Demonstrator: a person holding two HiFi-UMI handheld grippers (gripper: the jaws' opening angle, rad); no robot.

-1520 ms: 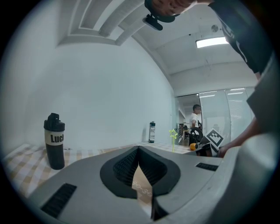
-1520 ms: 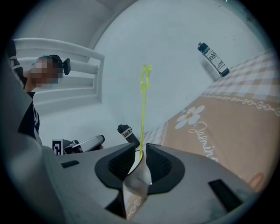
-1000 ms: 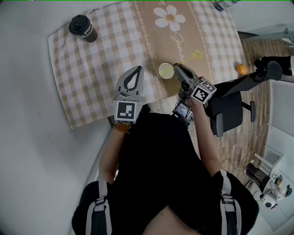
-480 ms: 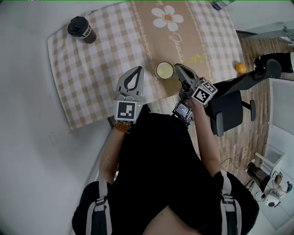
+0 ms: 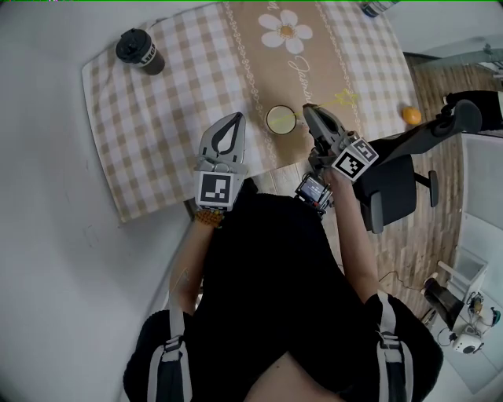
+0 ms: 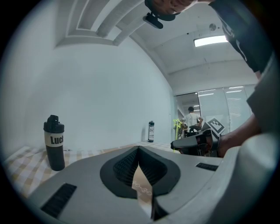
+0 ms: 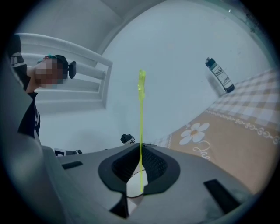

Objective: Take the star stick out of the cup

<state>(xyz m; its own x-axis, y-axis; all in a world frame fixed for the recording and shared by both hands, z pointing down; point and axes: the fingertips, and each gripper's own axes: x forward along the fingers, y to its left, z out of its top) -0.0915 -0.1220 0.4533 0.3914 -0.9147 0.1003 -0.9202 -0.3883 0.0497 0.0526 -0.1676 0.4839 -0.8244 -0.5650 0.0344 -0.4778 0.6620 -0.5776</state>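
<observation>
1. Over the bench point(image 5: 157, 118) edge, head view: the right gripper point(image 5: 310, 111) stands at 3 o'clock of the cup point(image 5: 281, 120), and the star stick point(image 5: 343, 97) leans toward 2 o'clock.
2. Left gripper view: the left gripper point(image 6: 138, 151) has its jaws pressed together, empty and idle.
3. Right gripper view: the jaws have just been closing and now pinch the stick's thin shaft. I judge the lifting step is in hand; the next move calls for raising it until the lower end clears the rim.

two grippers point(image 5: 232, 118) point(image 5: 308, 108), two bottles point(image 5: 140, 49) point(image 5: 376, 8), one cup point(image 5: 281, 119), one star stick point(image 5: 343, 96), one orange point(image 5: 412, 116)

open cloth point(image 5: 185, 90) between cup point(image 5: 281, 120) and tumbler point(image 5: 140, 49), chair point(image 5: 393, 187) at right
</observation>
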